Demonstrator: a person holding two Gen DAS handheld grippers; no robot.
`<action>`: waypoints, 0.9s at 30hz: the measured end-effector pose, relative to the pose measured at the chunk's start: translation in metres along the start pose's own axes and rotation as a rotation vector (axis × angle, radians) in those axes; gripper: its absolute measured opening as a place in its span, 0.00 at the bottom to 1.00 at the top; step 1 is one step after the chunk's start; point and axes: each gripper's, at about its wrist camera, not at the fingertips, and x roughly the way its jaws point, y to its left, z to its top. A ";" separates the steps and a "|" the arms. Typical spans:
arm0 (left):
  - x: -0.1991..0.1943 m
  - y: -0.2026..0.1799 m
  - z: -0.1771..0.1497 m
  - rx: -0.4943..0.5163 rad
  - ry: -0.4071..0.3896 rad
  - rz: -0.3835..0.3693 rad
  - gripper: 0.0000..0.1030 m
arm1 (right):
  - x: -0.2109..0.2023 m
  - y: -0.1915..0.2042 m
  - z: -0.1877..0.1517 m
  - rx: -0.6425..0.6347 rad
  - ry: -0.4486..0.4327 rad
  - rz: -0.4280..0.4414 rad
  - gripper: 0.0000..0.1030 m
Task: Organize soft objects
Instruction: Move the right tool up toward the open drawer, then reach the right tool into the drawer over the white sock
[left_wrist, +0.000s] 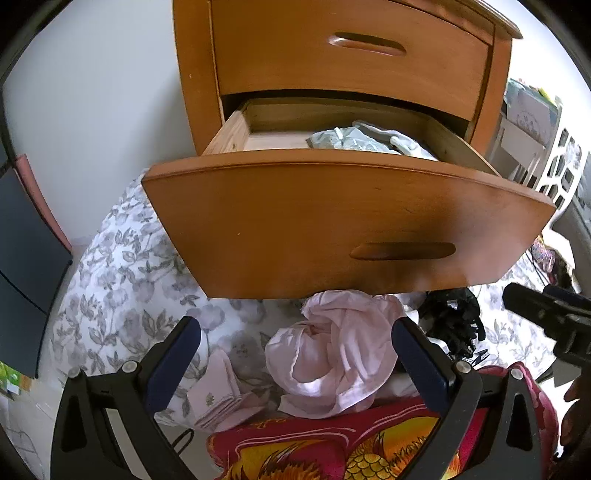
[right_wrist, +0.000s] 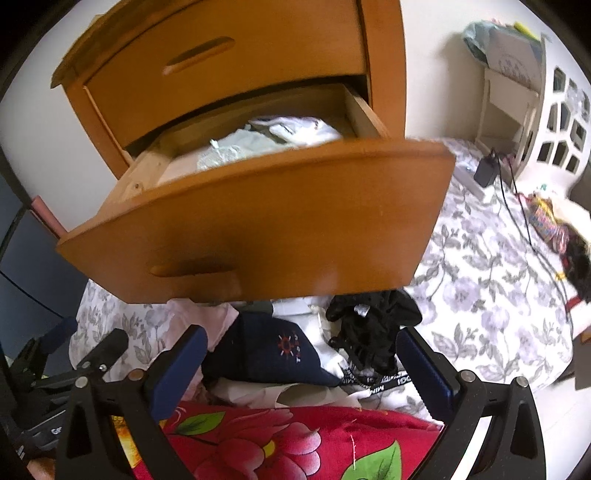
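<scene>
Below the open drawer (left_wrist: 347, 225) filling the frame's centre, the pink garment (left_wrist: 332, 354), limp and light, is best pinched at a thick bunched fold, being framed at lower centre by the released, empty left gripper (left_wrist: 295, 354), as is the navy cloth (right_wrist: 273, 354) by the equally spread right gripper (right_wrist: 299, 354)

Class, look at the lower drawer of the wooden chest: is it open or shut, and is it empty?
Open and not empty. The lower drawer is pulled well out, with folded pale clothes inside on its right.
</scene>
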 end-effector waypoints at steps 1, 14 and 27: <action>0.000 0.002 0.000 -0.008 0.000 -0.006 1.00 | -0.003 0.002 0.003 -0.007 -0.007 -0.001 1.00; 0.001 0.007 0.000 -0.032 -0.001 -0.047 1.00 | -0.056 0.045 0.074 -0.176 -0.172 0.021 1.00; 0.004 0.012 0.000 -0.056 0.009 -0.093 1.00 | -0.046 0.080 0.167 -0.245 -0.140 0.070 1.00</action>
